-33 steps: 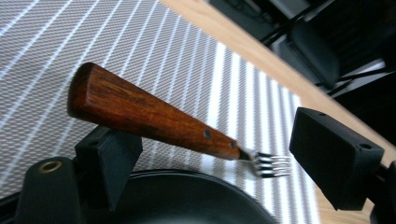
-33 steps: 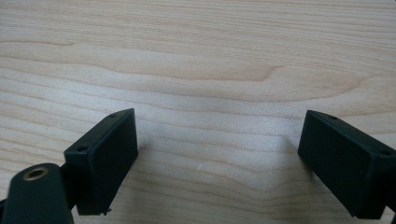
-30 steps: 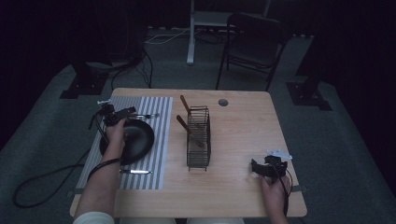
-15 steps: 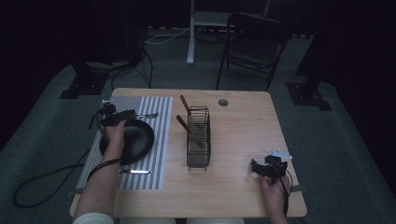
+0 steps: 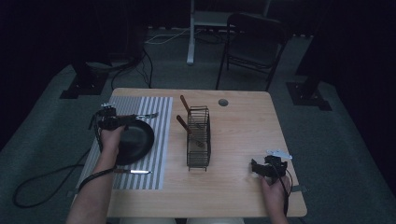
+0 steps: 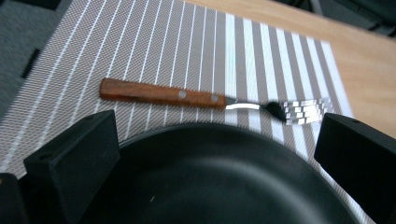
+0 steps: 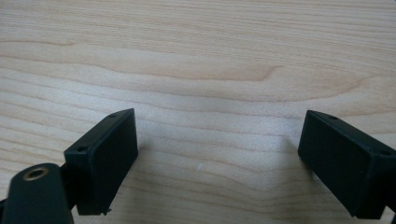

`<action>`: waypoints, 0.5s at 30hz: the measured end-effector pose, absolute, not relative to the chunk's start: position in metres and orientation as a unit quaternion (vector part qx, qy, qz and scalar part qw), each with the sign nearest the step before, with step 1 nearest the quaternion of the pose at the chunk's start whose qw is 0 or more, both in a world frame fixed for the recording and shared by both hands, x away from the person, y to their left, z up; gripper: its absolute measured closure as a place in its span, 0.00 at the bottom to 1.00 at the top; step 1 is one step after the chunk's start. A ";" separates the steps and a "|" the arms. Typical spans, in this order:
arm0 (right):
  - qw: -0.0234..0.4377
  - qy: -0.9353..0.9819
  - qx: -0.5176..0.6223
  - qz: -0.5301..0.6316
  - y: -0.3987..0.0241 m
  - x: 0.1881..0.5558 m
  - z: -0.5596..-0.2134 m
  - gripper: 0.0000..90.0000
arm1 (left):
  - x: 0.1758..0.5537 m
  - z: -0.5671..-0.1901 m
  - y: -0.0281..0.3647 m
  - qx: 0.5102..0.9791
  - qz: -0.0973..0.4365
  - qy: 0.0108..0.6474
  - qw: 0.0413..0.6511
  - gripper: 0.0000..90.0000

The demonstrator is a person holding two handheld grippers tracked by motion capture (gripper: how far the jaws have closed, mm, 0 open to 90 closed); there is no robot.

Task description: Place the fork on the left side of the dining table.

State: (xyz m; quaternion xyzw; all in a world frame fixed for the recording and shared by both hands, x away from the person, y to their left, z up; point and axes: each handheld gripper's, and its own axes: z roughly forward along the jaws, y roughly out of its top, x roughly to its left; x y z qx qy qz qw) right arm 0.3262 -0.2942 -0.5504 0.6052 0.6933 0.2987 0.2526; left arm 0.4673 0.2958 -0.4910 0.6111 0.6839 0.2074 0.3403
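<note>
The left gripper (image 6: 217, 154) gapes wide over the plate (image 6: 219, 182), empty, the fork (image 6: 210, 99) just beyond it. The right gripper (image 7: 217, 158) is wide open, empty, above the table (image 7: 196, 56).

One plate (image 5: 133, 140), one fork (image 6: 219, 100), one rack (image 5: 198, 136)

The high view looks forward and down on the whole table (image 5: 243, 140) from its near side. The left gripper view sits low and close over the plate (image 6: 219, 182) and fork (image 6: 210, 99), both seen from above too. The right gripper view faces bare tabletop, very near.
</note>
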 end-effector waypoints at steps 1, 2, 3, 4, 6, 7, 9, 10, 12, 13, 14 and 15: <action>0.253 0.693 0.605 0.299 -0.294 0.326 -0.550 0.13 | 0.464 -0.490 0.297 0.614 0.210 0.681 0.340 0.00; 0.253 0.693 0.605 0.299 -0.294 0.326 -0.550 0.13 | 0.461 -0.490 0.298 0.616 0.210 0.678 0.341 0.00; 0.253 0.693 0.605 0.299 -0.294 0.326 -0.550 0.13 | 0.459 -0.489 0.298 0.616 0.209 0.678 0.341 0.00; 0.253 0.693 0.605 0.299 -0.294 0.326 -0.550 0.13 | 0.456 -0.489 0.299 0.618 0.209 0.676 0.342 0.00; 0.253 0.693 0.605 0.299 -0.294 0.326 -0.550 0.13 | 0.451 -0.488 0.300 0.616 0.208 0.676 0.346 0.00; 0.253 0.693 0.605 0.299 -0.294 0.326 -0.550 0.13 | 0.449 -0.488 0.300 0.616 0.206 0.676 0.349 0.00; 0.253 0.693 0.605 0.299 -0.294 0.326 -0.550 0.13 | 0.445 -0.488 0.299 0.624 0.206 0.670 0.345 0.00; 0.253 0.693 0.605 0.299 -0.294 0.326 -0.550 0.13 | 0.443 -0.488 0.298 0.628 0.209 0.667 0.342 0.00; 0.253 0.693 0.605 0.298 -0.294 0.326 -0.550 0.13 | 0.439 -0.489 0.297 0.637 0.211 0.660 0.338 0.00; 0.253 0.693 0.605 0.299 -0.294 0.326 -0.550 0.13 | 0.437 -0.489 0.296 0.642 0.211 0.656 0.336 0.00; 0.253 0.693 0.605 0.299 -0.294 0.326 -0.550 0.13 | 0.435 -0.489 0.295 0.645 0.212 0.654 0.334 0.00; 0.253 0.693 0.605 0.299 -0.294 0.326 -0.550 0.13 | 0.433 -0.490 0.295 0.649 0.212 0.651 0.332 0.00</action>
